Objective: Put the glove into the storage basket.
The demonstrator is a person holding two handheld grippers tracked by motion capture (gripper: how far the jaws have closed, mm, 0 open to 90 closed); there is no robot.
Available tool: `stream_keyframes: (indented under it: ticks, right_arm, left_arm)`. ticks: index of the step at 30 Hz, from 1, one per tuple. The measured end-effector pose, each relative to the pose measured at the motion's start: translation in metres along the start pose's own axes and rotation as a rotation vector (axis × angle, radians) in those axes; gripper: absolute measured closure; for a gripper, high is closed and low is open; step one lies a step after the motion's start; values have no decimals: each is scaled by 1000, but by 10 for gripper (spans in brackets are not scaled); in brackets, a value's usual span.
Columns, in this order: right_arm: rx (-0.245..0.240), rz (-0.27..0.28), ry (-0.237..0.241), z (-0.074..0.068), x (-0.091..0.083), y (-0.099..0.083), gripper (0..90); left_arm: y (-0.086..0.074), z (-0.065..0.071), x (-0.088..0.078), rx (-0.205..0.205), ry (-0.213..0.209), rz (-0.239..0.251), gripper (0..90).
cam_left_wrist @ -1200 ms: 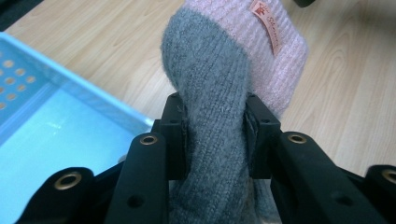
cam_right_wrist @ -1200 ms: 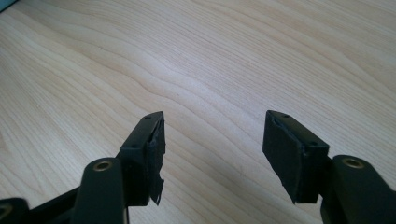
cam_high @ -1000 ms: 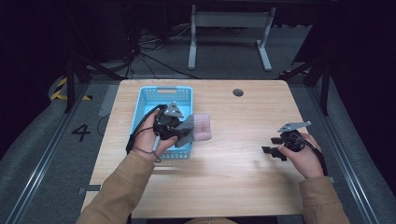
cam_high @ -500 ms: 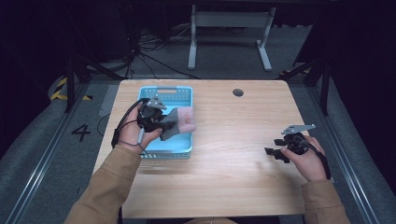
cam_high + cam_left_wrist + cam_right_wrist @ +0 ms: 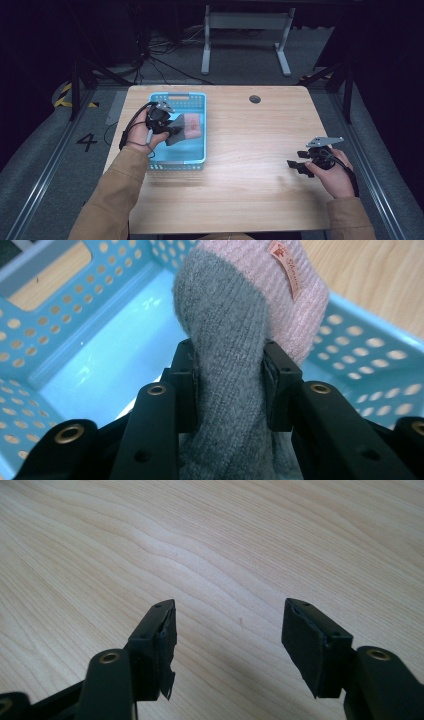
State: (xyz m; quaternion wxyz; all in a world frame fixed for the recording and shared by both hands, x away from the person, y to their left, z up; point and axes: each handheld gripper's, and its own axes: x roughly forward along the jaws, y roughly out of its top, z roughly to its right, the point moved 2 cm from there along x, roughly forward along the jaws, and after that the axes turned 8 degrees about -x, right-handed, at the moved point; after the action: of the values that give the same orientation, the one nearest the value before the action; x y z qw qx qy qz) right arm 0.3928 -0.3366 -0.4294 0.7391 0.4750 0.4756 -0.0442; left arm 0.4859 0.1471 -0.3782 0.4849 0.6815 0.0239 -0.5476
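Grey-and-pink knit sock (image 5: pixel 235 340) is getting squeezed between the left gripper (image 5: pixel 230 385) pads, its pink cuff sticking out toward 12 o'clock past the jaw tips. It's hanging inside the blue basket (image 5: pixel 197 159), over near the table's 10 o'clock corner. Right gripper (image 5: pixel 227 645) is sitting spread wide with nothing in it, hovering just over the wooden table (image 5: pixel 250 190) around 4 o'clock.

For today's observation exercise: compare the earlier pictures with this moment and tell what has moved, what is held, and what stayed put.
The left gripper, shut on the grey and pink sock, has carried it leftward from the blue basket's right edge to over its inside, and lower. The sock's pink end now hangs over the basket, not the table. The right gripper stays open over the bare wooden table, and the basket has not shifted.
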Motion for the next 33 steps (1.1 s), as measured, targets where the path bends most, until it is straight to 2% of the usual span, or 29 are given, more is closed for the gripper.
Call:
stream_keyframes:
  ticks: [7,18,22,23,27,33]
  right_arm:
    - [7,-9,-9,-1,-2,-5,397]
    - [-4,-22,-2,-5,-3,-11,392]
    - [-10,-20,1,-6,-1,-11,392]
    - [-15,-23,2,-6,-1,-11,392]
    - [-19,-20,4,-8,-1,-9,391]
    - [-33,-17,17,-11,2,-6,390]
  left_arm:
    - [-4,-7,22,-9,-17,-35,656]
    - [-5,-14,49,0,-10,-115,653]
    - [-7,-19,57,-20,-16,-140,650]
    - [-7,-20,59,-27,-11,-152,649]
    - [-3,-19,65,-6,10,-173,646]
    - [2,-20,74,2,28,-207,639]
